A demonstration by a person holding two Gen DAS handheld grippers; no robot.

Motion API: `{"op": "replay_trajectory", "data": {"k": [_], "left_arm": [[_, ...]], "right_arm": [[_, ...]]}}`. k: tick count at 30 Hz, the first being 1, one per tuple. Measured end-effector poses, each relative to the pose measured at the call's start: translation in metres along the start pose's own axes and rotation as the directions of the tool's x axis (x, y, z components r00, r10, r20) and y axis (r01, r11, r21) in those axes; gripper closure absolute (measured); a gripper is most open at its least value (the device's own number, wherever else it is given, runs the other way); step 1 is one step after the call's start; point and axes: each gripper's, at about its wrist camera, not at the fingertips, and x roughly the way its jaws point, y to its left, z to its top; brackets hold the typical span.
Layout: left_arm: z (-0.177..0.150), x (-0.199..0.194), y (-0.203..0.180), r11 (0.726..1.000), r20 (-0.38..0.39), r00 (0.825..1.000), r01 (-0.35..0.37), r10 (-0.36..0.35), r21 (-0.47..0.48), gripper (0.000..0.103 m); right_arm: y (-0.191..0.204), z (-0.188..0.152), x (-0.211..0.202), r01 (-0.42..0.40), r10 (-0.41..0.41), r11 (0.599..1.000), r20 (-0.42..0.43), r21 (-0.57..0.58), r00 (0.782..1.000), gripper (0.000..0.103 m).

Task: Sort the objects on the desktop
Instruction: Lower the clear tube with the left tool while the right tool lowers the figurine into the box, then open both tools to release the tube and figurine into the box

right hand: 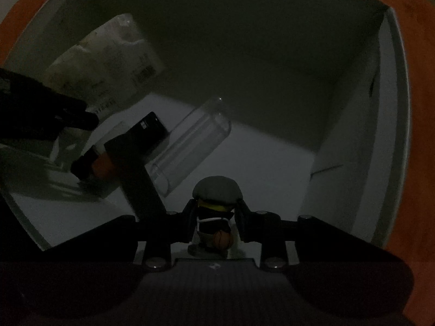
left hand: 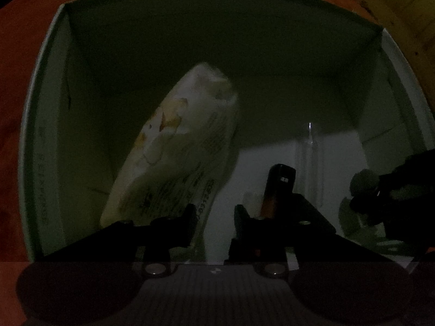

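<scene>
Both grippers reach down into a white box (left hand: 40, 135) on an orange table. My left gripper (left hand: 214, 222) is open, its jaws apart over the box floor, beside a white printed packet (left hand: 174, 146) that leans against the left wall. My right gripper (right hand: 216, 222) is shut on a small toy figure (right hand: 217, 193) with a grey cap and a tiny basketball, low above the box floor. The figure and right gripper also show in the left wrist view (left hand: 364, 182) at the right. A clear plastic tube (right hand: 190, 146) and a black-and-orange object (right hand: 122, 146) lie on the floor.
The box walls (right hand: 353, 135) stand high on all sides. The orange table (right hand: 421, 108) surrounds the box. The white packet (right hand: 108, 62) sits at the far left corner in the right wrist view. The light is dim.
</scene>
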Motion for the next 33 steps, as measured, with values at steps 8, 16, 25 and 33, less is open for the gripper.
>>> {"op": "replay_trajectory", "data": {"k": [8,16,25,33], "left_arm": [[0.001,-0.005,0.002,1.0,0.02,1.0,0.001,0.0,-0.01,0.065],[0.003,-0.029,0.006,0.999,0.063,0.998,0.029,-0.028,-0.021,0.057],[0.016,-0.078,0.008,0.998,0.123,0.991,0.064,-0.061,-0.022,0.056],[0.047,-0.122,0.01,1.0,0.188,0.982,0.029,-0.031,0.012,0.054]], "right_arm": [[0.003,0.0,-0.003,0.033,-0.033,0.999,0.006,-0.016,0.999,0.061],[0.005,0.003,-0.028,0.032,-0.03,0.999,0.057,-0.023,0.998,0.05],[-0.005,0.022,-0.086,0.0,-0.003,1.0,0.163,0.018,0.987,0.05],[-0.029,0.05,-0.141,-0.016,0.003,0.998,0.233,0.053,0.972,0.05]]}}
